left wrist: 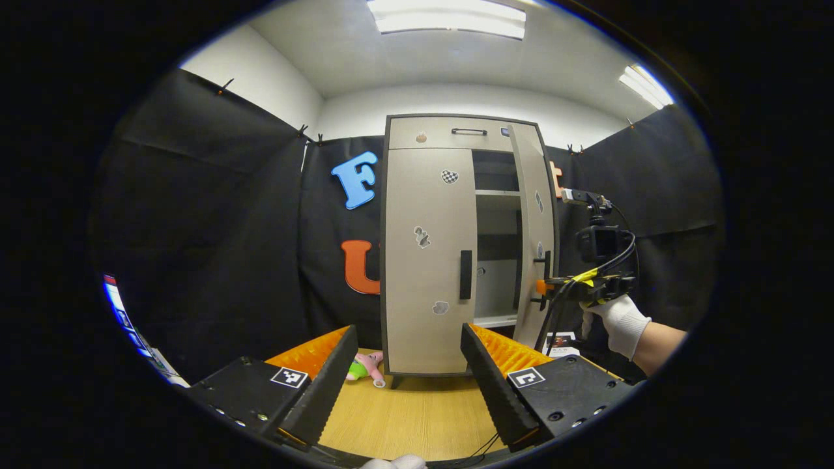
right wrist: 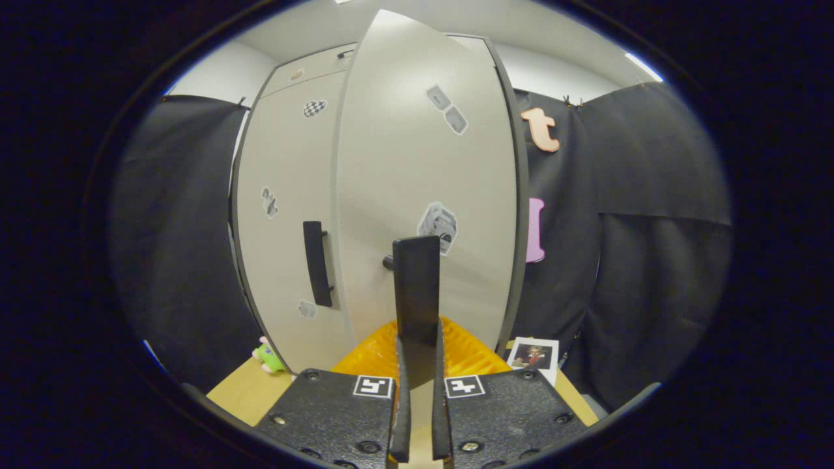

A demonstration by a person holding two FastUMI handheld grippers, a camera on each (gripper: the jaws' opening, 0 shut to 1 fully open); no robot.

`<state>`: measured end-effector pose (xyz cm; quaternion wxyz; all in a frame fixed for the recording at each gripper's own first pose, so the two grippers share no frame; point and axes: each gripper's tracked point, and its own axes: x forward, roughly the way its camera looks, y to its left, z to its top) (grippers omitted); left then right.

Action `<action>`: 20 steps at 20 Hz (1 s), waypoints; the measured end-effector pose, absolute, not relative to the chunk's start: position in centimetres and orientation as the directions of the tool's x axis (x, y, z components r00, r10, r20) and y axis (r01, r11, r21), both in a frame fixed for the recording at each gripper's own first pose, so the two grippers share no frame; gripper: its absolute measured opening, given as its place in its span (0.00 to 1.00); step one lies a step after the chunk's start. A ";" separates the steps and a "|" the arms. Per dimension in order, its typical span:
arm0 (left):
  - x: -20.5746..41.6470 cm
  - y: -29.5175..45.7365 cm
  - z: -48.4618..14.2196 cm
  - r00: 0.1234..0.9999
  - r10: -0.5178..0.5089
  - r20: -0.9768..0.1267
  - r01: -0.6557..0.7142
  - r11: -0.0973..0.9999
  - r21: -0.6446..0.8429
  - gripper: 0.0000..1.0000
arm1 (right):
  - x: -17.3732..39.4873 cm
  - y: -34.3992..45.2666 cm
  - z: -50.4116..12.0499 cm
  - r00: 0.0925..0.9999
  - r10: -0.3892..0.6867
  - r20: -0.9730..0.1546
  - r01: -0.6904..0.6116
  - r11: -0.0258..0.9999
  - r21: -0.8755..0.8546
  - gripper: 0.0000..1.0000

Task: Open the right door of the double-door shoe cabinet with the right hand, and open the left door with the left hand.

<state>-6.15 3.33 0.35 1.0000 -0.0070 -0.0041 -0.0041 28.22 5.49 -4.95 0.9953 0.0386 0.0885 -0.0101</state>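
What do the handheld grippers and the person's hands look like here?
Each gripper has a black body bearing square black-and-white markers beside ribbed fingers. In the left gripper view, the right gripper carries a black camera, black cables and yellow tape, and the hand holding it wears a white glove.

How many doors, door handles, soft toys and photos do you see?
Doors: 2 (left door, right door)
Door handles: 2 (left handle, right handle)
Soft toys: 1 (soft toy)
Photos: 1 (photo)
Total: 6
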 end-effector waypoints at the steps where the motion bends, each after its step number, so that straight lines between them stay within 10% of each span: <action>1: -6.1 3.0 0.3 1.000 -0.020 0.008 0.020 1.000 -0.017 0.95 | 28.0 5.3 -5.1 0.984 -0.016 -0.179 0.029 0.997 0.072 0.16; 20: -1.7 -10.1 1.5 0.981 -0.193 0.019 0.193 0.980 -0.051 0.95 | 26.6 1.1 -4.7 0.985 -0.018 -0.171 0.029 0.998 0.060 0.04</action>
